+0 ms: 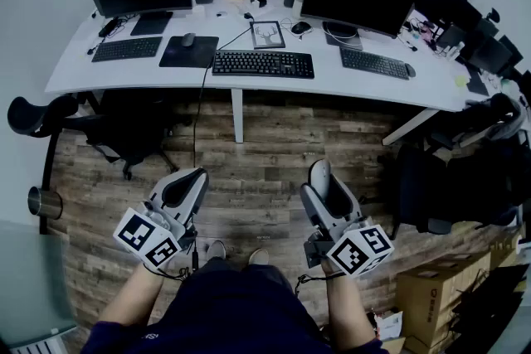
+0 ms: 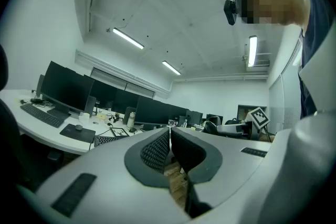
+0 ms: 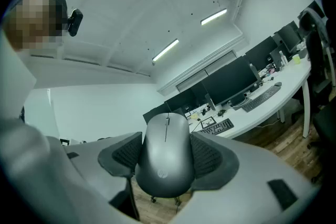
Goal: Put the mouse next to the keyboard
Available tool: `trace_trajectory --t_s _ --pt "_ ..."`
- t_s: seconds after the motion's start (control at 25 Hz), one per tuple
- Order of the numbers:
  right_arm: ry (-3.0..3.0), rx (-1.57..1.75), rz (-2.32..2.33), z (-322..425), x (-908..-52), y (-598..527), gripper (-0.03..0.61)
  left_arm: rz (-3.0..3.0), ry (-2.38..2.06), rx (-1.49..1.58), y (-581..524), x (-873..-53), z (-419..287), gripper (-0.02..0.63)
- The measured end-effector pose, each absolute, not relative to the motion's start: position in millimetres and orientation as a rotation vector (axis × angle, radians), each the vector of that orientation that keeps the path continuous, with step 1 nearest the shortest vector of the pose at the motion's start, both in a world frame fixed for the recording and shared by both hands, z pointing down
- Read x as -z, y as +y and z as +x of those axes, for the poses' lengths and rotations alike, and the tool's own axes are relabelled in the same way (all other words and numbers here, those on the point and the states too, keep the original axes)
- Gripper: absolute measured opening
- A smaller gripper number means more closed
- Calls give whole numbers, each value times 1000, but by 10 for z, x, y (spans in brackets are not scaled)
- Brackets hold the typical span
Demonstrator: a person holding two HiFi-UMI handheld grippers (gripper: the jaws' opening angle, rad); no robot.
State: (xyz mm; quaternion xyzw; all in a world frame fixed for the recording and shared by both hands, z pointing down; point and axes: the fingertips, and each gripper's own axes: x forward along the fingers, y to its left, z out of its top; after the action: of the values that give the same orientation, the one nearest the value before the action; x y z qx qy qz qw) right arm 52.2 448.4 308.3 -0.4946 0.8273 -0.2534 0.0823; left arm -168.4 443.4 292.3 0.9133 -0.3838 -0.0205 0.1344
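Mouse (image 3: 166,162) clamped in my right gripper (image 3: 165,148), well apart from the keyboard (image 1: 263,64).
Right jaws press on the mouse's two sides. My left gripper (image 2: 169,148) has its jaws together, nothing between; both grippers hang on the keyboard's near side.

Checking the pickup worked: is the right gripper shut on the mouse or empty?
Shut on the mouse: it sits between the jaws, both pressing its sides.

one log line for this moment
right tongs: shut on mouse | left tongs: shut, empty | keyboard: on desk, ahead
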Motion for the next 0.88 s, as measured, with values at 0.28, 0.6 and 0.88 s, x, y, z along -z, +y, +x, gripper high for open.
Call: trace_trajectory --t_s 0.28,0.6,0.88 --pt "2461 748 -1491 551 -3048 4521 298 2661 -1097 44 4471 -2876 -1636 32" --pt "2461 744 -1517 557 -3080 4559 298 2667 -1082 35 4494 -2881 -1605 32" --pt "2457 737 -1533 651 -3108 4600 298 2665 -1067 29 4515 -2938 -1490 32"
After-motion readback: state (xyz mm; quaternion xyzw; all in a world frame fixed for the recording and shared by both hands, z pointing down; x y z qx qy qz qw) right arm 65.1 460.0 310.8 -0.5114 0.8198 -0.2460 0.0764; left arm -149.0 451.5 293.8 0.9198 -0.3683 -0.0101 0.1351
